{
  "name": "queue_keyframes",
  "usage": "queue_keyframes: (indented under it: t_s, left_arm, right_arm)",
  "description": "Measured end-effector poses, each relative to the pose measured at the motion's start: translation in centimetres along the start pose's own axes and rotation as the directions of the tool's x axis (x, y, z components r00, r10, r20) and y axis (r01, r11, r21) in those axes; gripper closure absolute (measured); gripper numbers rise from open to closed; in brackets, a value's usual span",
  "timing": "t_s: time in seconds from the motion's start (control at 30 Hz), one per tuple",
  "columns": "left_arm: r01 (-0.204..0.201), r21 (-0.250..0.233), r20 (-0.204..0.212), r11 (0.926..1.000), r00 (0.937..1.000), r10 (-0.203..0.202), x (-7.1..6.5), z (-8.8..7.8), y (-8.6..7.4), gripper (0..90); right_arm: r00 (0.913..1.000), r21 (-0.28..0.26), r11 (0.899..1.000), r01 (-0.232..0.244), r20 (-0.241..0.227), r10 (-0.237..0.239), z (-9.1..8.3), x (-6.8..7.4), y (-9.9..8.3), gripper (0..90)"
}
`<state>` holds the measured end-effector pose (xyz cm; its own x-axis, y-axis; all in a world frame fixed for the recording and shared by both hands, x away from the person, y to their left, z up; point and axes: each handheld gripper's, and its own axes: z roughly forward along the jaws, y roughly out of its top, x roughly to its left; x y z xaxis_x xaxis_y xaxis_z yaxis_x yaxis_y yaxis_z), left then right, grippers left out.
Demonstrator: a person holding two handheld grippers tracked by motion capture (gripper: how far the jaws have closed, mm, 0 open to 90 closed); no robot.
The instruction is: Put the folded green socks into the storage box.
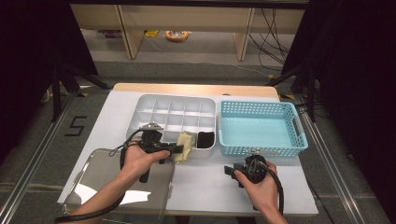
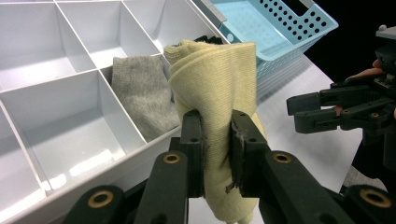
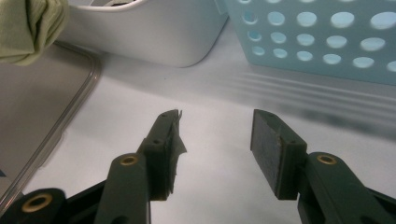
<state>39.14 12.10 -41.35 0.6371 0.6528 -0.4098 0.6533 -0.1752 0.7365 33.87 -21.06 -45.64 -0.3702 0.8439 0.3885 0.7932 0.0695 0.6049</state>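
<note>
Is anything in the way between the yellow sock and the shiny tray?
Nothing visible is. The left gripper is shut on the yellow sock, held over the white organizer's near wall, right beside the metal tray.

Bare white tabletop (image 3: 219, 154) lies free ahead of the right gripper (image 3: 215, 140); white plastic compartment tray (image 3: 154, 32) and perforated turquoise basket (image 3: 317, 37) block beyond.

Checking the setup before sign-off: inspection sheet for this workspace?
Surface: white table, bare at the front.
Job's things: yellow sock; white divided box with a grey sock and a black sock.
Clutter: metal tray; blue basket.
Grippers: left gripper shut on the yellow sock; right gripper open above the table.
Cables: cable trails from the right gripper.
Surroundings: grey floor, cables by the table legs behind.
</note>
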Motion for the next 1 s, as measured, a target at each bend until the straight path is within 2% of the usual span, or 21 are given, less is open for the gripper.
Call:
queue_keyframes:
  t_s: [0.03,0.1,0.3,0.33,0.4,0.53,0.57,0.67,0.7,0.83,0.9,0.93,1.0]
  left_arm:
    - [-0.006,-0.001,-0.005,1.0000,1.0000,0.006,0.0,0.0,0.1,76.5]
    - [-0.001,-0.003,-0.003,1.0000,1.0000,0.001,0.2,-0.1,0.4,76.5]
    - [-0.003,-0.018,-0.032,0.9998,0.9995,0.003,0.8,-0.4,1.2,76.5]
    - [-0.005,-0.007,-0.027,1.0000,0.9996,0.005,1.0,-0.6,1.4,76.5]
    - [-0.005,-0.019,-0.043,0.9998,0.9990,0.004,1.2,-0.6,1.5,76.5]
    - [-0.004,-0.012,-0.052,0.9999,0.9987,0.003,1.8,-0.6,2.1,76.5]
    - [-0.011,-0.010,-0.064,0.9999,0.9979,0.011,1.9,-0.6,2.2,76.5]
    - [0.008,-0.006,-0.068,1.0000,0.9977,-0.008,2.4,-0.3,2.4,76.5]
    - [0.002,-0.002,-0.075,1.0000,0.9972,-0.002,2.6,-0.3,2.5,76.5]
    - [0.019,-0.013,-0.101,0.9997,0.9947,-0.020,3.3,-0.1,2.8,76.5]
    - [0.021,-0.008,-0.112,0.9997,0.9935,-0.022,3.7,-0.1,2.9,76.5]
    - [0.011,0.006,-0.119,0.9999,0.9928,-0.010,3.9,-0.1,3.1,76.5]
    - [0.020,0.006,-0.128,0.9998,0.9916,-0.020,4.1,0.1,3.2,76.5]
  right_arm:
    - [0.9998,0.012,1.000,-0.014,0.012,0.013,0.0,0.1,0.0,52.7]
    - [1.0000,0.002,1.000,-0.003,0.001,0.003,0.0,0.0,0.0,52.6]
    - [0.9999,-0.008,1.000,-0.006,-0.015,0.006,0.1,0.0,0.0,52.4]
    - [0.9999,-0.009,1.000,-0.006,-0.012,0.005,0.1,0.0,0.0,52.3]
    - [1.0000,-0.010,1.000,0.008,-0.002,-0.008,0.2,-0.2,0.0,52.1]
    - [1.0000,-0.011,1.000,0.009,0.003,-0.009,0.3,-0.2,0.0,51.7]
    - [1.0000,-0.012,1.000,0.009,0.002,-0.009,0.3,-0.2,0.0,51.5]
    - [1.0000,-0.008,1.000,-0.002,-0.007,0.002,0.3,-0.1,0.0,51.4]
    - [1.0000,-0.007,1.000,0.000,-0.008,0.000,0.3,-0.2,0.0,51.4]
    - [0.9999,-0.008,1.000,-0.001,-0.012,0.001,0.2,-0.2,0.0,51.4]
    - [1.0000,-0.008,1.000,0.000,-0.010,0.000,0.2,-0.2,0.0,51.5]
    - [0.9999,-0.008,1.000,0.000,-0.012,0.000,0.2,-0.2,0.0,51.4]
    - [0.9999,-0.007,1.000,-0.007,-0.011,0.007,0.3,-0.2,0.0,51.5]
